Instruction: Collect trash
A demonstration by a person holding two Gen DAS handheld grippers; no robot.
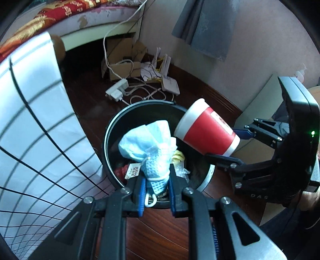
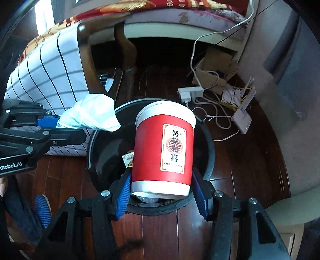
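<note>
A black round trash bin (image 1: 109,140) (image 2: 209,152) stands on the dark wood floor and holds wrappers and other trash. My left gripper (image 1: 156,190) is shut on a crumpled light blue face mask (image 1: 148,140) and holds it over the bin's near rim; the mask also shows in the right wrist view (image 2: 90,114). My right gripper (image 2: 162,188) is shut on a red and white paper cup (image 2: 163,148) with a Chinese label, tilted over the bin. In the left wrist view the cup (image 1: 206,130) hangs over the bin's right rim.
A white cloth with a black grid (image 1: 36,124) (image 2: 48,80) hangs left of the bin. A power strip (image 1: 118,90), cables, a router (image 2: 243,120) and a cardboard box (image 1: 122,60) lie on the floor behind it. A bed (image 1: 80,16) stands at the back.
</note>
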